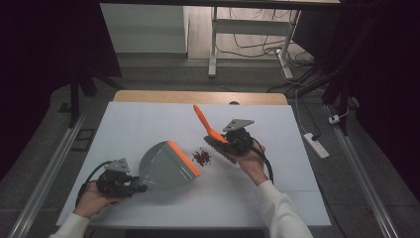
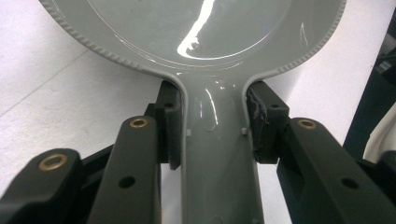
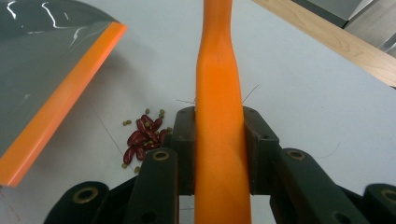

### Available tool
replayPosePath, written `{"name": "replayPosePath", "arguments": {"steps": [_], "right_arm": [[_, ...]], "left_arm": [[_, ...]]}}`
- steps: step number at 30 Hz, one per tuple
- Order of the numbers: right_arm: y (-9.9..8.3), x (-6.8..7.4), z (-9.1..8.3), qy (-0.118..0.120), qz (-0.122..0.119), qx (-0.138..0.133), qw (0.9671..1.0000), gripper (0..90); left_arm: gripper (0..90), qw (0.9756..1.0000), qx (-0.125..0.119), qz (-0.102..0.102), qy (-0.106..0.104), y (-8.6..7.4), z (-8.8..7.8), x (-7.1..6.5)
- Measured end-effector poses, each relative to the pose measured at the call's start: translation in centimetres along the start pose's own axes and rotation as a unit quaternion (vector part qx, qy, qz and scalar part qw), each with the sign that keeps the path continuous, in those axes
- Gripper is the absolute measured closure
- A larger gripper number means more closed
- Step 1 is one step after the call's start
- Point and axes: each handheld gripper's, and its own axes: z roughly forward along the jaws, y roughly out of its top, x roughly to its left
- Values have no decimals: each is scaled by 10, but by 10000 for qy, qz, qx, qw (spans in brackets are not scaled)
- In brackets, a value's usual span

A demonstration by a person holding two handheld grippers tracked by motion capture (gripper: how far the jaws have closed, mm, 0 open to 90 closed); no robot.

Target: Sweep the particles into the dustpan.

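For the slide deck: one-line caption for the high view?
Left gripper holds a grey dustpan by its handle; right gripper holds an orange-handled brush beside spilled beans.

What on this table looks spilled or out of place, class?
A small heap of red beans with a few tiny greenish ones lies loose on the white table, between the dustpan lip and the brush. Nothing else stands out.

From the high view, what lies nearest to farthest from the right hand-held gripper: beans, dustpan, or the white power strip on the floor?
From the right hand-held gripper:
1. Beans, just to its left.
2. Dustpan, beyond the beans.
3. Power strip, on the floor at right.
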Motion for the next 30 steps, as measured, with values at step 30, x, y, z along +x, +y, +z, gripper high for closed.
{"name": "replayPosePath", "arguments": {"steps": [30], "right_arm": [[7, 7, 30, -47, -147, 249, 9996, 699]], "left_arm": [[619, 9988, 474, -29, -94, 16, 18, 2]]}}
